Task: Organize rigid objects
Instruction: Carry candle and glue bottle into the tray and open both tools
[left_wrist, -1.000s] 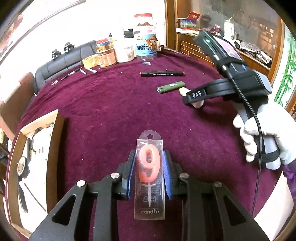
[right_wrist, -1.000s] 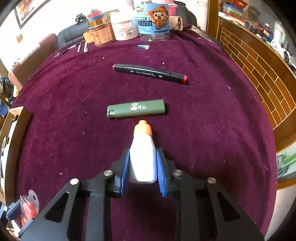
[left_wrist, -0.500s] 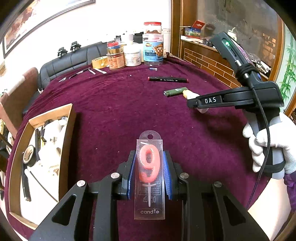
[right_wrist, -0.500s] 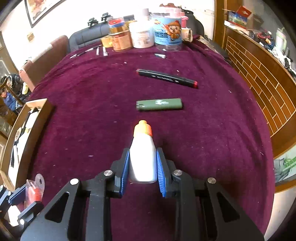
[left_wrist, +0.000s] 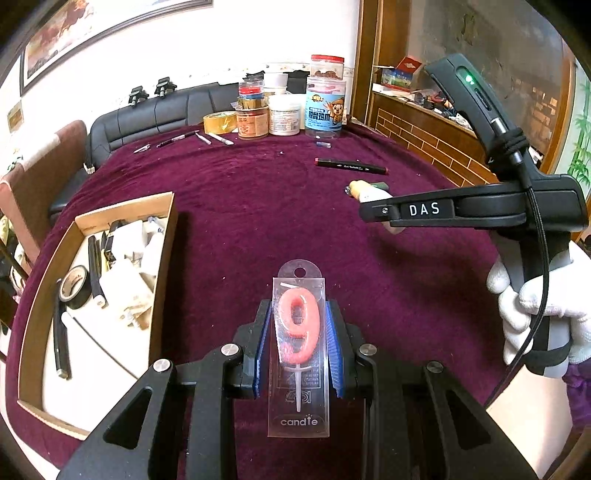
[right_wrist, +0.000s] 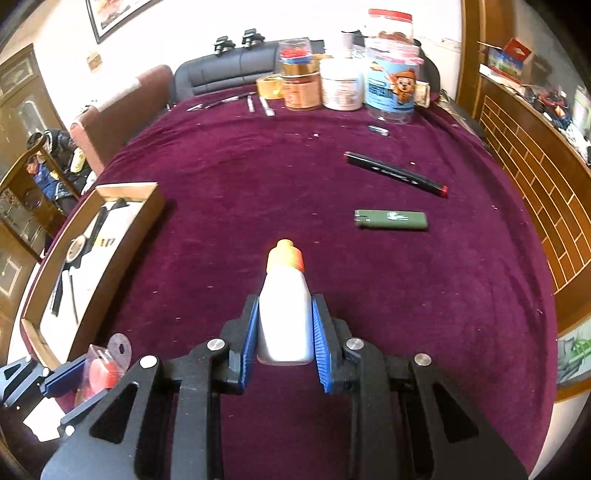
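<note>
Candle pack (left_wrist: 298, 343): clear sleeve with a pink "9", clenched between the blue pads of the left gripper (left_wrist: 298, 345), carried above the maroon surface (left_wrist: 236, 221).
Glue bottle (right_wrist: 285, 314): white body, orange cap, pinched in the right gripper (right_wrist: 285, 334), also off the cloth.
Jaws: both pairs clamped on their loads, neither loosening.
Just changed: the wooden box (left_wrist: 162, 258) now fills much more of the left view, and has come into the right view at the left edge.
Meaning: both hands are likely carrying their loads to the box; drop-off looks next.
Left behind: green lighter (right_wrist: 390, 220) and black marker (right_wrist: 395, 173) lie on the surface, apart from each other.
</note>
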